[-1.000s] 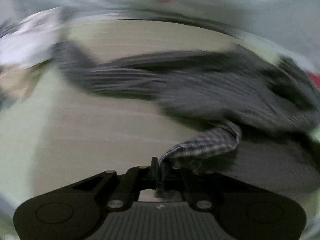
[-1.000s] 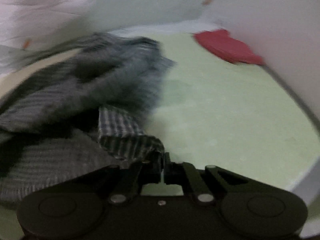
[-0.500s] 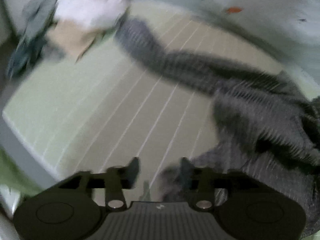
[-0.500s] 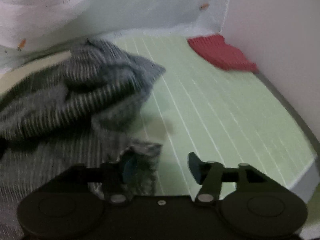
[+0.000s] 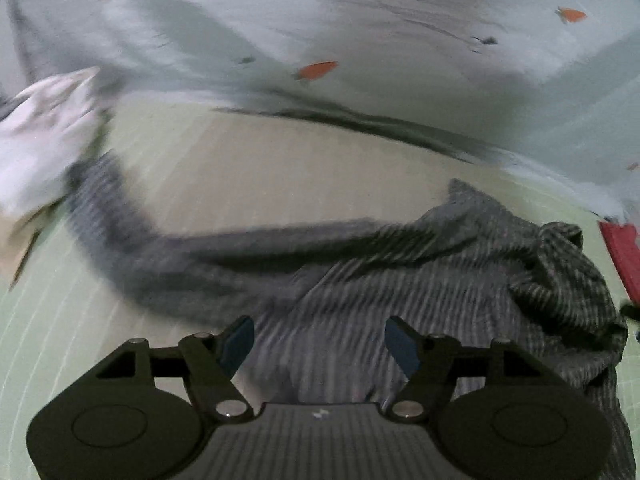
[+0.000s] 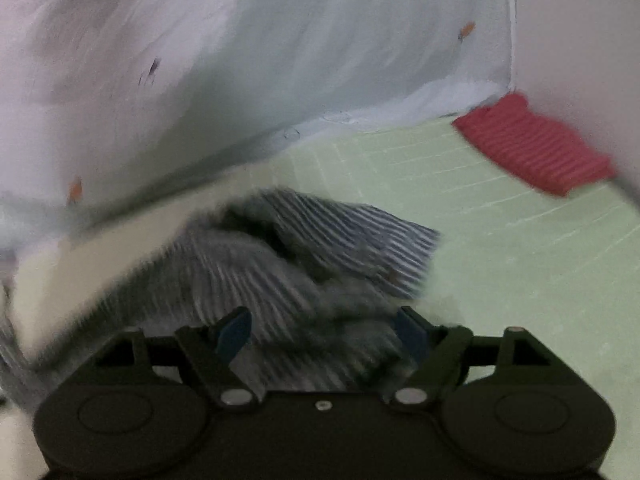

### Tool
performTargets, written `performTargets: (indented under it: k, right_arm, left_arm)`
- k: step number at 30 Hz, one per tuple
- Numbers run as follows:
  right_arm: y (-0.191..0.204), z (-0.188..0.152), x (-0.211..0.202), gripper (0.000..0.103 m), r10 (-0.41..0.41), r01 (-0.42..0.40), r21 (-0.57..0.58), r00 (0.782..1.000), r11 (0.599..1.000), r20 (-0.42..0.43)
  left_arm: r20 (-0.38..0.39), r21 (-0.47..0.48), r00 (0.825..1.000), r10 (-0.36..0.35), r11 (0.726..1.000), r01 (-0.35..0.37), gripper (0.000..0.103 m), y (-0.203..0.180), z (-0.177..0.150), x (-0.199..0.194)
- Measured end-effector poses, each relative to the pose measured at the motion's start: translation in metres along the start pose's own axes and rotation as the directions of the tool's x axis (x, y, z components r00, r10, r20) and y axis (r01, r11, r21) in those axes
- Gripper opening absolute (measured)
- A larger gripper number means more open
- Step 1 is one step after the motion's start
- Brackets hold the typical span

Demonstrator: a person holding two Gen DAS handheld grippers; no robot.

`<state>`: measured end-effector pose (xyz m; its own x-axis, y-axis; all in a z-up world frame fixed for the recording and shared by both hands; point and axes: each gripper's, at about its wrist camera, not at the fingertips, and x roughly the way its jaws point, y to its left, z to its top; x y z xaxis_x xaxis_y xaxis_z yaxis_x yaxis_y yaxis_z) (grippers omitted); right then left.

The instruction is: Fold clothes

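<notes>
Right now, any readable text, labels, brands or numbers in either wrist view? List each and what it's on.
None readable.
Left gripper body: a small pale mark, too small and blurred to read.
Pale sheet: orange and dark motifs, pictures rather than letters.
Grey striped shirt, red striped cloth: no visible label.

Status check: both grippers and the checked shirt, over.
Left gripper and right gripper open, jaws just widened, nothing pinched. Checked shirt rumpled on green mat, one sleeve stretched out. Red cloth far corner, clear.

A grey striped shirt (image 5: 360,280) lies rumpled on the pale green mat, one sleeve stretched out leftward.
</notes>
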<state>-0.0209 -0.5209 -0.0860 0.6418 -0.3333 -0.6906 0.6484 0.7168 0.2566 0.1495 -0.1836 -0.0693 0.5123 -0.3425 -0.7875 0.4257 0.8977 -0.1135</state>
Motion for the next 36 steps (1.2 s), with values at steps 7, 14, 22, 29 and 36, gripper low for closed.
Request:
performTargets:
  k: [7, 14, 22, 29, 36]
  right_arm:
    - [0.018, 0.065, 0.094, 0.093, 0.091, -0.086, 0.163, 0.996, 0.983, -0.024]
    - [0.003, 0.062, 0.191, 0.092, 0.038, 0.068, 0.422, 0.971, 0.904, -0.237]
    - [0.029, 0.083, 0.224, 0.03, 0.207, -0.152, 0.331, 0.968, 0.931, -0.138]
    - [0.063, 0.129, 0.211, 0.016, 0.265, -0.273, 0.175, 0.962, 0.946, 0.07]
    - [0.017, 0.145, 0.124, 0.004, -0.028, 0.029, 0.002, 0.94, 1.0, 0.339]
  left_arm:
    - [-0.023, 0.08, 0.993, -0.119, 0.99, 0.12, 0.076, -0.056, 0.076, 0.104]
    - [-0.128, 0.203, 0.976, -0.174, 0.959, 0.198, 0.066, -0.113, 0.091, 0.198]
    - [0.041, 0.285, 0.999, -0.005, 0.958, -0.007, 0.002, -0.12, 0.105, 0.224]
    - [0.227, 0.093, 0.939, 0.258, 0.954, -0.284, 0.011, -0.068, 0.174, 0.234]
    - [0.236, 0.045, 0.958, 0.165, 0.983, -0.18, 0.057, -0.031, 0.153, 0.164]
